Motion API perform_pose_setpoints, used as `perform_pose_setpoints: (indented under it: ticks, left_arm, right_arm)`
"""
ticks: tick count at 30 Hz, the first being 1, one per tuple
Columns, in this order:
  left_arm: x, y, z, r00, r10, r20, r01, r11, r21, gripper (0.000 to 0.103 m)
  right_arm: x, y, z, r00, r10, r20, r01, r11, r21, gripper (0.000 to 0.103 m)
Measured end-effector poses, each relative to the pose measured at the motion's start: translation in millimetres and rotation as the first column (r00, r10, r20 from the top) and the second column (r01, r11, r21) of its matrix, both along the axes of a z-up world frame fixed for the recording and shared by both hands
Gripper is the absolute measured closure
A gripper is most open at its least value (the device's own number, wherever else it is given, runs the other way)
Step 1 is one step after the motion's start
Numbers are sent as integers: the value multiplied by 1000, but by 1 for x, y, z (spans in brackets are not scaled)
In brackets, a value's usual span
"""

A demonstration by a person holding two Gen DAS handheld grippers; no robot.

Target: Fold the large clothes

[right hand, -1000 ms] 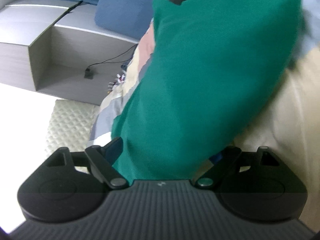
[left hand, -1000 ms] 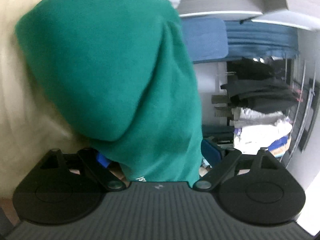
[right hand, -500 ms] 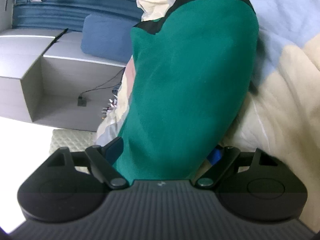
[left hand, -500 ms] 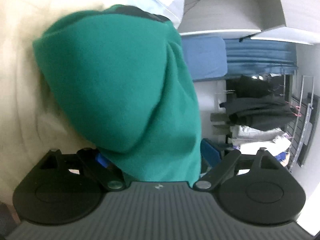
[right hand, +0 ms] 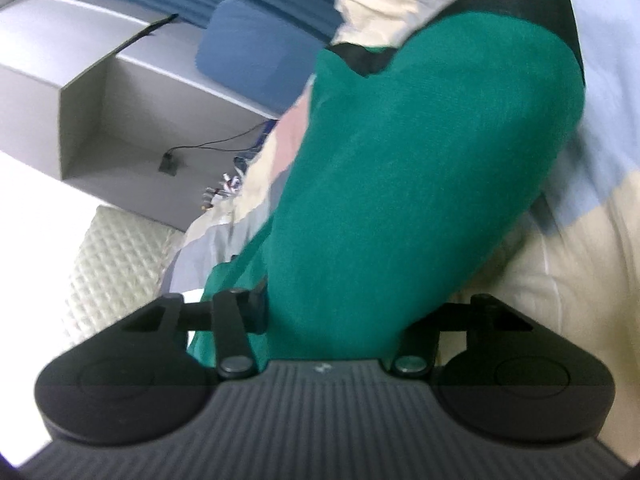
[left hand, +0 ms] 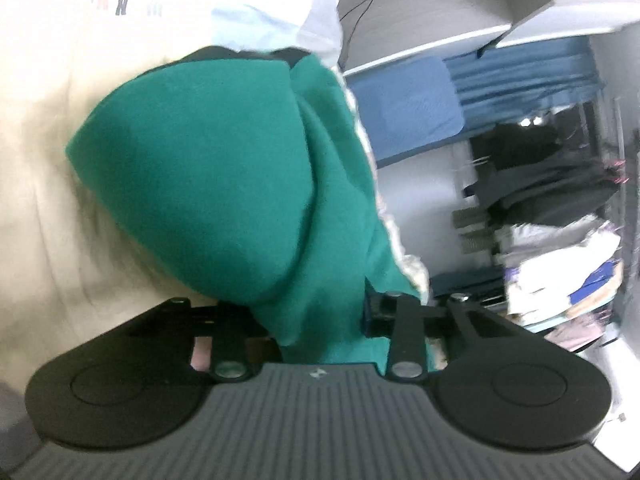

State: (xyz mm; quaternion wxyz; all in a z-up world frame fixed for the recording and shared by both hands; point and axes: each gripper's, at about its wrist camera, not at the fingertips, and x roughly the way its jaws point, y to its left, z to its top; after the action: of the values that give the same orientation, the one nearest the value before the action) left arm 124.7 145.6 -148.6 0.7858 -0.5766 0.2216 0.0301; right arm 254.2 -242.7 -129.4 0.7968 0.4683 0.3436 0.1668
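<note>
A green garment (left hand: pixel 208 184) with a black edge (left hand: pixel 216 53) lies bunched on a cream bed cover (left hand: pixel 40 160). One end of it runs down between the jaws of my left gripper (left hand: pixel 320 320). Those jaws are closing, and the blue pad (left hand: pixel 368 312) presses on the cloth. In the right wrist view the same green garment (right hand: pixel 420 168) fills the middle and drops between the jaws of my right gripper (right hand: pixel 332 316). They too are closing on the fabric. The cloth hides most of the fingertips in both views.
Beside the bed stand a grey open shelf unit (right hand: pixel 120 120) with a cable and plug (right hand: pixel 168 160), a blue cushion (left hand: pixel 408 112) and a rack of piled clothes (left hand: pixel 552 184). A quilted mat (right hand: pixel 116 256) lies on the floor.
Both grippers' jaws have swung inward onto the green cloth. Both hands have risen a little, and the garment now looks smaller and further off in each view.
</note>
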Motion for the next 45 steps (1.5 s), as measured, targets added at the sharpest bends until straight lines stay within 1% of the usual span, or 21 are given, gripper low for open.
perform_pose_setpoints:
  ticks: [2, 5, 8, 12, 14, 15, 17, 20, 23, 26, 28, 29, 30, 32, 33, 35, 38, 41, 43, 44, 45]
  left_arm:
    - [-9, -1, 14, 999, -21, 31, 21, 1000, 9, 65]
    - [-27, -6, 30, 998, -50, 46, 49, 999, 12, 65]
    - [-52, -14, 46, 996, -82, 39, 80, 995, 57, 67]
    - [-88, -24, 67, 994, -102, 33, 97, 989, 114, 70]
    - [-110, -31, 78, 992, -123, 29, 117, 981, 157, 72]
    - [-119, -33, 83, 991, -131, 23, 126, 978, 165, 73]
    - [-140, -38, 88, 989, -148, 10, 144, 977, 155, 74]
    - [-171, -44, 86, 986, -163, -20, 164, 971, 177, 74]
    - [-182, -47, 76, 984, -167, -54, 174, 970, 167, 74]
    - [-172, -41, 70, 984, -166, -62, 173, 974, 144, 73]
    - [-166, -37, 69, 983, -173, -62, 180, 976, 121, 69]
    - [-154, -36, 71, 982, -178, -60, 183, 978, 104, 60]
    - [-153, -33, 70, 981, -189, -50, 192, 978, 82, 52]
    - [-139, -31, 74, 979, -198, -37, 200, 978, 62, 45]
    - [-133, -30, 78, 979, -204, -33, 205, 976, 71, 43]
    - [-122, -29, 87, 978, -208, -22, 209, 973, 101, 42]
    - [-105, -27, 105, 980, -200, -12, 199, 965, 169, 41]
    - [-83, -23, 121, 982, -191, 6, 184, 953, 242, 40]
    - [-66, -19, 131, 981, -189, 32, 172, 941, 291, 39]
    - [-57, -16, 135, 981, -187, 47, 163, 934, 318, 37]
    - [-48, -14, 137, 981, -186, 56, 156, 925, 347, 33]
  right_arm:
    - [-8, -3, 9, 1000, 7, 25, -7, 1000, -11, 52]
    - [-22, -9, 22, 999, 13, 49, -12, 1000, -19, 54]
    - [-38, -15, 35, 997, 20, 69, -18, 999, -29, 57]
    - [-63, -23, 47, 996, 31, 84, -28, 999, -39, 61]
    - [-77, -26, 53, 995, 39, 93, -35, 998, -44, 63]
    - [-84, -28, 55, 994, 42, 97, -38, 998, -42, 63]
    - [-96, -34, 60, 994, 44, 98, -41, 999, -34, 65]
    - [-110, -39, 64, 994, 49, 94, -45, 998, -45, 66]
    - [-114, -39, 59, 997, 39, 65, -34, 997, -74, 66]
    - [-109, -37, 55, 999, 30, 44, -26, 997, -75, 66]
    - [-106, -36, 57, 998, 38, 51, -34, 997, -72, 65]
    - [-106, -37, 58, 998, 41, 51, -38, 997, -69, 65]
    - [-105, -38, 60, 998, 44, 49, -40, 997, -64, 64]
    - [-100, -38, 62, 998, 44, 34, -43, 998, -43, 59]
    - [-98, -38, 63, 998, 51, 31, -50, 998, -36, 56]
    - [-90, -35, 71, 996, 75, 44, -74, 997, -35, 46]
    - [-79, -32, 85, 991, 105, 83, -102, 994, -43, 35]
    - [-64, -27, 97, 985, 123, 122, -120, 992, -35, 33]
    - [-49, -24, 106, 979, 136, 152, -129, 990, -59, 32]
    - [-41, -22, 110, 976, 138, 165, -128, 989, -74, 31]
    - [-32, -20, 113, 974, 138, 179, -123, 988, -90, 29]
